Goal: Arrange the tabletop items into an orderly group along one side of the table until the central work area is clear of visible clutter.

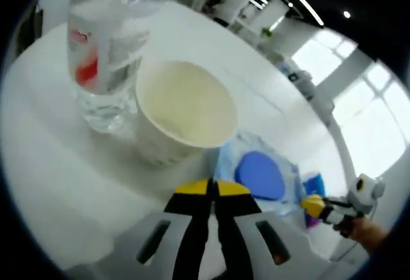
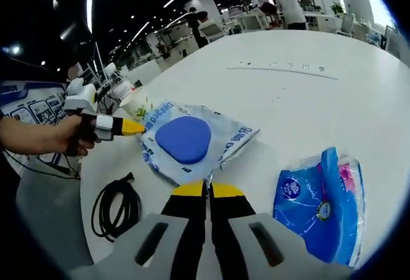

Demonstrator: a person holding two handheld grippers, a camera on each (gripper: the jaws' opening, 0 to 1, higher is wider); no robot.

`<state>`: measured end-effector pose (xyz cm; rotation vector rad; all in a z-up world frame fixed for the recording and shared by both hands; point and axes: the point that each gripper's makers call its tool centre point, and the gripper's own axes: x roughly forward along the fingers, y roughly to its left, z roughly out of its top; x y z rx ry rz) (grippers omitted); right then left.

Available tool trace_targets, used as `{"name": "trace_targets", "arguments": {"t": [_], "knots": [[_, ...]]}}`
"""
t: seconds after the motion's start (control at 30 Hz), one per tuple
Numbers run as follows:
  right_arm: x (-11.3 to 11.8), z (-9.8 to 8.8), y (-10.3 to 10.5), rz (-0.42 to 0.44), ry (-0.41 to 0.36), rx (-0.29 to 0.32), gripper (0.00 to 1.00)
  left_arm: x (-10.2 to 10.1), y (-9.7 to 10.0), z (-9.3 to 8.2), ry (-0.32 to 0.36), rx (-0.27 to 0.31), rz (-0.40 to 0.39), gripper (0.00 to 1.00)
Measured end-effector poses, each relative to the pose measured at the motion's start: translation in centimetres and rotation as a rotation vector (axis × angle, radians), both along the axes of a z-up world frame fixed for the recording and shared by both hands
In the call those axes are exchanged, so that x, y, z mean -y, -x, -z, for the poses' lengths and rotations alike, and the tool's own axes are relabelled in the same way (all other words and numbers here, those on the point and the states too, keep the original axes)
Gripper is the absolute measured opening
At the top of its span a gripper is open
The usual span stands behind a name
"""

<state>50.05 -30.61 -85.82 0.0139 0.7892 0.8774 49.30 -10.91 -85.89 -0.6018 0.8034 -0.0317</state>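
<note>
A white and blue packet [image 2: 186, 140] with a blue oval lies flat on the white round table [image 2: 307, 100]. My right gripper [image 2: 206, 190] is shut on its near corner. My left gripper [image 2: 132, 126] comes in from the left in a hand, its yellow tips at the packet's opposite edge. In the left gripper view the left gripper [image 1: 212, 187] is shut at the edge of the packet [image 1: 259, 174], just in front of a paper cup [image 1: 182, 104] and a clear water bottle [image 1: 106, 49]. The right gripper [image 1: 312, 204] sits at the packet's far corner.
A blue tissue pack [image 2: 320, 203] lies to the right of my right gripper. A coiled black cable [image 2: 115, 208] rests near the table edge on the left. The cup [image 2: 136, 106] and bottle stand behind the packet. People and desks are far behind.
</note>
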Motion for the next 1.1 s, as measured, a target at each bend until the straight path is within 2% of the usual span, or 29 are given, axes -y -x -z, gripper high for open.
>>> {"name": "trace_targets", "arguments": {"t": [0.37, 0.5, 0.53, 0.63, 0.8, 1.0, 1.1], "knots": [[0.1, 0.4, 0.0, -0.008, 0.064, 0.051, 0.02, -0.2, 0.3, 0.5, -0.018, -0.005, 0.015, 0.02], [0.3, 0.2, -0.1, -0.018, 0.093, 0.092, 0.04, -0.4, 0.6, 0.6, -0.055, -0.008, 0.051, 0.08], [0.4, 0.2, -0.2, -0.021, 0.109, 0.110, 0.07, -0.4, 0.7, 0.6, -0.061, -0.006, 0.056, 0.10], [0.5, 0.1, -0.2, -0.017, 0.119, 0.111, 0.14, -0.3, 1.3, 0.8, -0.069, -0.015, 0.083, 0.17], [0.9, -0.1, 0.5, -0.026, 0.141, 0.130, 0.20, -0.4, 2.0, 0.4, -0.077, 0.000, 0.105, 0.24], [1.2, -1.3, 1.1, -0.036, 0.140, 0.162, 0.27, 0.4, 3.0, -0.6, -0.073, 0.031, 0.153, 0.29], [1.4, -2.0, 1.4, -0.036, 0.137, 0.179, 0.31, 1.1, 3.7, -1.5, -0.093, 0.069, 0.215, 0.34]]}}
